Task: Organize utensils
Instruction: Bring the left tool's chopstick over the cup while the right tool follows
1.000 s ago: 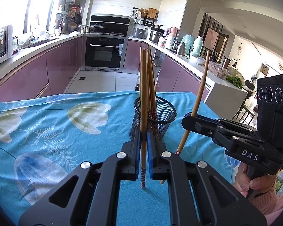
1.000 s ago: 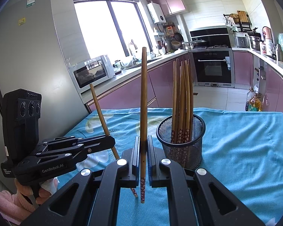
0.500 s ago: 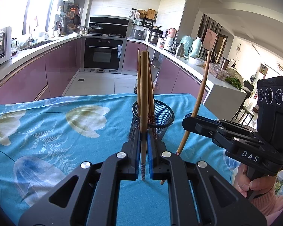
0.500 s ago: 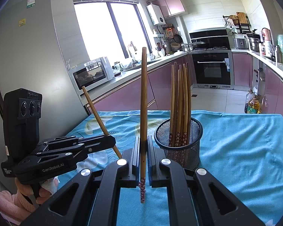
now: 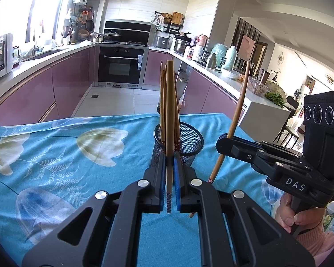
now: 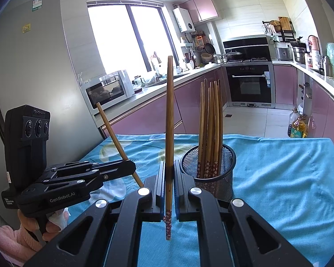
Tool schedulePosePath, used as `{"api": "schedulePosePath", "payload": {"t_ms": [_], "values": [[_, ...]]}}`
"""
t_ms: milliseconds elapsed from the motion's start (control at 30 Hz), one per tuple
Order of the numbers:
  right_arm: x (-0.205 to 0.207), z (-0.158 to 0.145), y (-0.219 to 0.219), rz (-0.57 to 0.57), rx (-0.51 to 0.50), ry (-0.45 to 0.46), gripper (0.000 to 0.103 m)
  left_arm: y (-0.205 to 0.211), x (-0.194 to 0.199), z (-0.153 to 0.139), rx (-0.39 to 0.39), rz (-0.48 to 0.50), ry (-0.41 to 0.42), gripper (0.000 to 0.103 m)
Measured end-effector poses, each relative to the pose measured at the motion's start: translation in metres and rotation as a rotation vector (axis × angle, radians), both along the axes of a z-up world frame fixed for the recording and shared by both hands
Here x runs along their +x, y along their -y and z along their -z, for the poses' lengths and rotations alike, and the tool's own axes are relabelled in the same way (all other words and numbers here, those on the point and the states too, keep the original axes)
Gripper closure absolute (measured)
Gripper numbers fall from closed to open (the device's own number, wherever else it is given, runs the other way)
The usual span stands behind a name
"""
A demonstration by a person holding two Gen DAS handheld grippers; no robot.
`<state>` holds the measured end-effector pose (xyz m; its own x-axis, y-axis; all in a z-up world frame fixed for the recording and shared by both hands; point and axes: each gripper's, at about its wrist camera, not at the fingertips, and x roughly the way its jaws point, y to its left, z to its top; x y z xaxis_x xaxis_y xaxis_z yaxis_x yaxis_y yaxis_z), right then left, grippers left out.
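A black mesh cup [image 5: 186,143] [image 6: 213,173] stands on the blue flowered cloth and holds several brown chopsticks [image 6: 210,129], upright. My left gripper [image 5: 169,175] is shut on one brown chopstick [image 5: 169,120], held upright just in front of the cup. My right gripper [image 6: 169,184] is shut on another brown chopstick [image 6: 169,120], upright, left of the cup. The right gripper [image 5: 225,141] shows at the right in the left wrist view; the left gripper [image 6: 128,166] shows at the left in the right wrist view.
The table cloth [image 6: 289,178] ends at a far edge with tiled kitchen floor beyond. Purple cabinets, an oven [image 5: 120,66] and a microwave [image 6: 109,90] lie behind. An oil bottle [image 6: 298,124] stands on the floor past the table.
Both grippers have risen a little with their chopsticks; the cup sits lower and farther in both views. Both grips are unchanged.
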<state>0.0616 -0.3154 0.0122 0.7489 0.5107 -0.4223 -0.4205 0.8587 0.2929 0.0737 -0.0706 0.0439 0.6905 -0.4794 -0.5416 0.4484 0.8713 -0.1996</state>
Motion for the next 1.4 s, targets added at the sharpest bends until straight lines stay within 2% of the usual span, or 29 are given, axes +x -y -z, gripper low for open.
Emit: {"api": "schedulePosePath", "payload": {"t_ms": [1400], "values": [[-0.003, -0.014, 0.009, 0.01, 0.0, 0.041, 0.097, 0.009, 0.001, -0.021, 0.006, 0.016, 0.048, 0.095]]}}
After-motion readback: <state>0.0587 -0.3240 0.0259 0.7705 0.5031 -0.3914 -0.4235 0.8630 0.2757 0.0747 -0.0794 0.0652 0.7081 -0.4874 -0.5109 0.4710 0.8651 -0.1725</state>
